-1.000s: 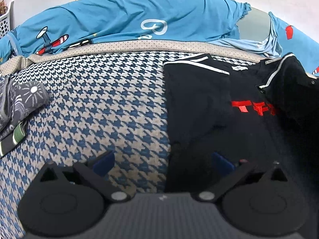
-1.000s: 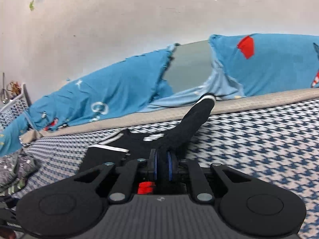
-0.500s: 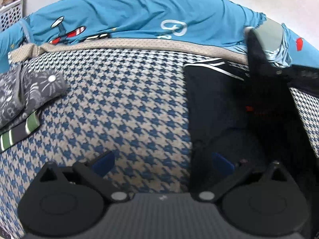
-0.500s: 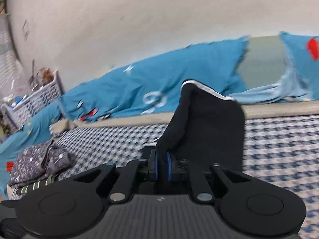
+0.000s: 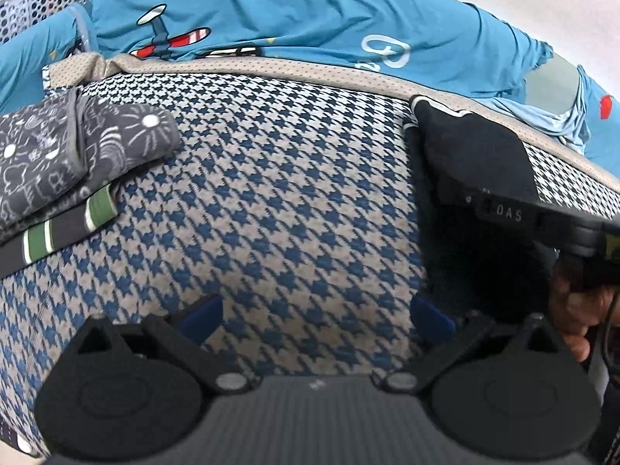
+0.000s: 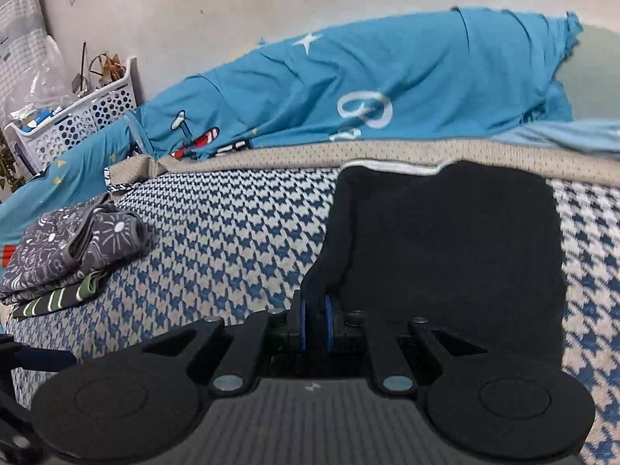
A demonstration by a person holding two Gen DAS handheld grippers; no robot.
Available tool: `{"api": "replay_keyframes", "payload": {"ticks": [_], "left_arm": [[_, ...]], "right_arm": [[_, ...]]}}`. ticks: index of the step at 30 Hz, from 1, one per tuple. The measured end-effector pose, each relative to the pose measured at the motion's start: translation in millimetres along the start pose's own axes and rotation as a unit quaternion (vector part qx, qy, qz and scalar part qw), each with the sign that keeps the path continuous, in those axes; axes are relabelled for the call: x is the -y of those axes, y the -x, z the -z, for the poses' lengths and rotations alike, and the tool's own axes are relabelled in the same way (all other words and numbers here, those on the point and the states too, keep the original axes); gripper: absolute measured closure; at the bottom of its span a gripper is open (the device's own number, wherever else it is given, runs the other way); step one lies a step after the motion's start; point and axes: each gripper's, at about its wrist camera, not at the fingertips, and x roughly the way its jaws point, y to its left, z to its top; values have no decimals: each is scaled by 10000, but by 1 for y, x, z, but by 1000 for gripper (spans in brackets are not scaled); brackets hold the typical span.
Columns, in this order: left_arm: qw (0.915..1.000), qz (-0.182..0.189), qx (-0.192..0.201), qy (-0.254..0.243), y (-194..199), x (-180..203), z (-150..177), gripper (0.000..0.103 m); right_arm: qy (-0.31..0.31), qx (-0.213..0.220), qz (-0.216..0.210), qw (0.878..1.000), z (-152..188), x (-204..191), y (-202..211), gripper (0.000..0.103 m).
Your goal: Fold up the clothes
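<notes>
Between the blue pads of the right gripper a fold of the black shirt was pinched. The jaws had just been opening a little, but the cloth was between them and the pads were seen to press on it. From the right gripper the black shirt was spread away toward the beige edge strip of the checked bed cover, with its long side running from the gripper to that strip. A white trim line was seen at the shirt's far end.

The left gripper was held wide open, with nothing between its jaws. From the black shirt it was set off to the left, over bare checked cover, with its right pad just beside the shirt's edge. The right gripper was judged to be the nearer one, so the next move would likely be made by it.

On the right gripper's body the letters "DAS" were read. Farther left of the shirt a folded grey pile was seen. No other writing could be read.
</notes>
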Motion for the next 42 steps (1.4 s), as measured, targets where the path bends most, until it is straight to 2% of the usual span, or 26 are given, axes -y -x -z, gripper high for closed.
{"api": "replay_keyframes", "payload": {"ticks": [1, 5, 6, 9, 18, 22, 32, 42], "left_arm": [[10000, 0, 11, 23, 0, -1, 0, 0], [10000, 17, 9, 13, 0, 2, -2, 0], [10000, 17, 15, -19, -1, 3, -2, 0], [9999, -7, 47, -130, 0, 9, -2, 0], [9985, -5, 137, -527, -1, 30, 2, 0], [9978, 7, 144, -652, -1, 36, 7, 0], [9937, 204, 201, -1079, 8, 49, 29, 0], [9885, 98, 182, -1498, 15, 52, 52, 0]], "right_arm": [[38, -7, -16, 10000, 1, 0, 0, 88], [303, -31, -103, 9995, 2, -7, 1, 65], [388, -34, -101, 9992, 2, -10, 2, 63], [464, 49, -69, 9989, 1, -14, 13, 63], [103, 283, 73, 9995, -1, 1, 65, 63], [-199, 211, 245, 9993, 7, 18, 91, 63], [-235, 77, 675, 9974, 38, 41, 148, 63], [-331, -81, 960, 9948, 67, 54, 190, 61]]}}
